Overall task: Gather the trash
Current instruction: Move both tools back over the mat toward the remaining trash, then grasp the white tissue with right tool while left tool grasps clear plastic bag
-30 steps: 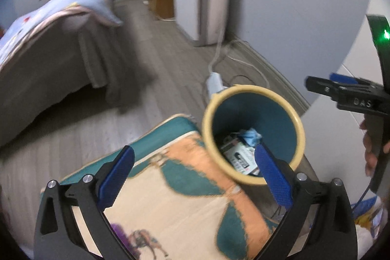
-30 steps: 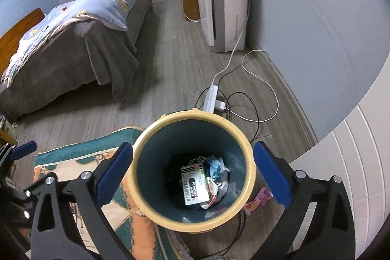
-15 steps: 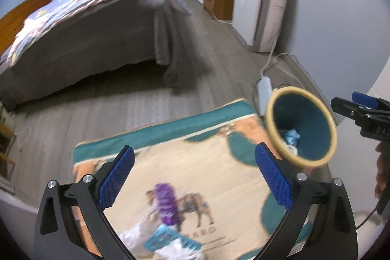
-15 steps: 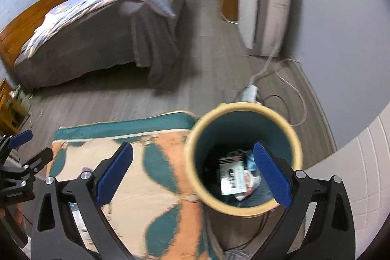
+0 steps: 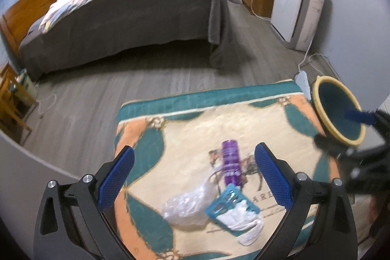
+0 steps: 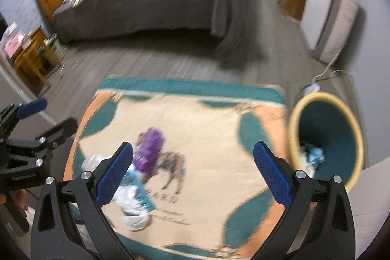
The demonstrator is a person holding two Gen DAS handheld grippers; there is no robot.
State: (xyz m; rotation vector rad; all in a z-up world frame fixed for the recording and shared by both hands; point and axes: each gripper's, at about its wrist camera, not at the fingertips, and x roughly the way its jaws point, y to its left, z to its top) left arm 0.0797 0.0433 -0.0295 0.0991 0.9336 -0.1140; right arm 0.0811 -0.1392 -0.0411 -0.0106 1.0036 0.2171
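Observation:
Trash lies on a patterned rug (image 5: 185, 128): a purple wrapper (image 5: 230, 163), a clear plastic bag (image 5: 187, 205), a teal packet (image 5: 229, 205) and crumpled white paper (image 5: 246, 223). My left gripper (image 5: 193, 178) is open and empty, just above and short of this pile. A teal bin with a yellow rim (image 5: 338, 111) stands at the rug's right edge. In the right wrist view my right gripper (image 6: 192, 174) is open and empty above the rug (image 6: 207, 118), with the purple wrapper (image 6: 150, 148) at its left finger and the bin (image 6: 329, 135) holding trash to the right.
A bed with a grey skirt (image 5: 136, 16) stands beyond the rug. A white appliance (image 5: 297, 9) and a power strip with cables (image 5: 302, 77) sit by the right wall. Wooden furniture (image 5: 12, 99) is at the left. Grey wood floor lies between.
Both grippers have swung left from the bin to the rug. The trash pile now sits between my left fingers. The bin has shifted to the right edge of both views.

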